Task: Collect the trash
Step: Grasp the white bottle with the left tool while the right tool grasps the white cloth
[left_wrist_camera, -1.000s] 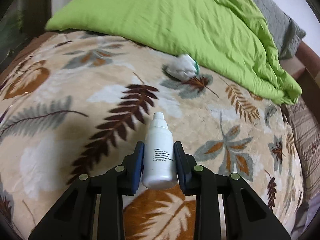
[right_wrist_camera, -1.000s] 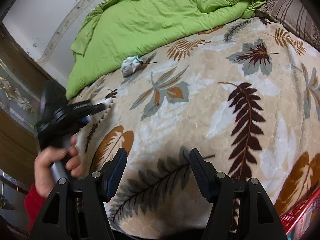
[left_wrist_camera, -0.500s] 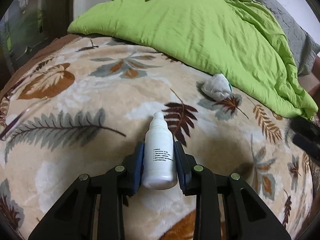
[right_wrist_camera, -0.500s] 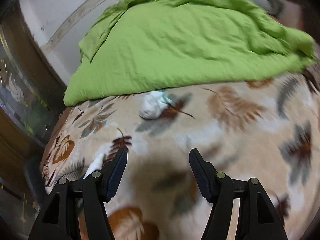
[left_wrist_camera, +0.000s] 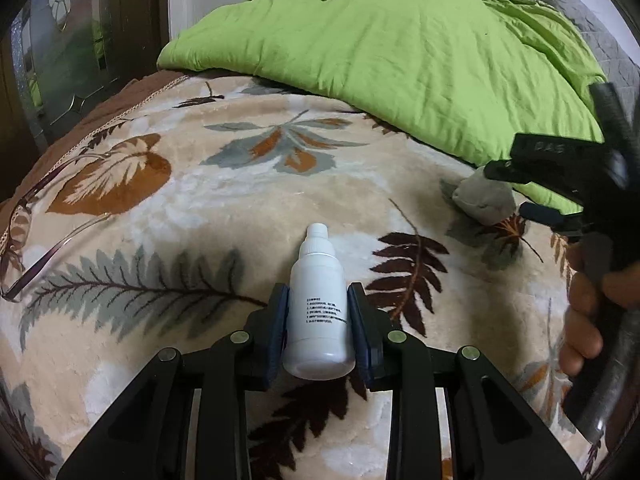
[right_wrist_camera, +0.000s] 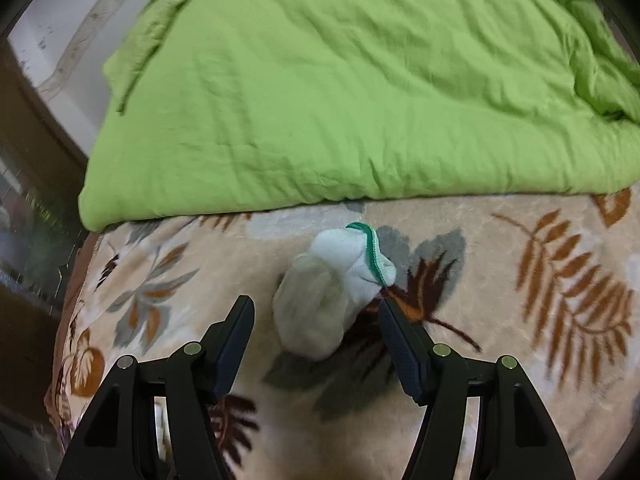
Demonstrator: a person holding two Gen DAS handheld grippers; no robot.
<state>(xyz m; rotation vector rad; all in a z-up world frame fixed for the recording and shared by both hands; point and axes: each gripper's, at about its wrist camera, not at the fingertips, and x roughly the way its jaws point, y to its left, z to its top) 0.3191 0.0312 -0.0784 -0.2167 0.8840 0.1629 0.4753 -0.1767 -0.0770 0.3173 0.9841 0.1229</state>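
My left gripper [left_wrist_camera: 318, 320] is shut on a small white plastic bottle [left_wrist_camera: 318, 304] with black print, held above the leaf-patterned blanket [left_wrist_camera: 200, 200]. My right gripper [right_wrist_camera: 316, 328] is open, with its fingers on either side of a crumpled whitish sock with a green trim [right_wrist_camera: 328, 292] lying on the blanket [right_wrist_camera: 520, 340], just below the edge of the green duvet. The sock [left_wrist_camera: 484, 200] and the right gripper [left_wrist_camera: 532, 192] also show at the right of the left wrist view.
A bunched green duvet [right_wrist_camera: 360, 80] covers the far part of the bed [left_wrist_camera: 400, 60]. A pair of glasses [left_wrist_camera: 44, 224] lies on the blanket at the left. A dark wooden door with glass [left_wrist_camera: 68, 40] stands beyond the bed's left edge.
My right gripper has swung over and closed in on the sock, which now lies between its open fingers. My left gripper has kept hold of the bottle and shifted left.
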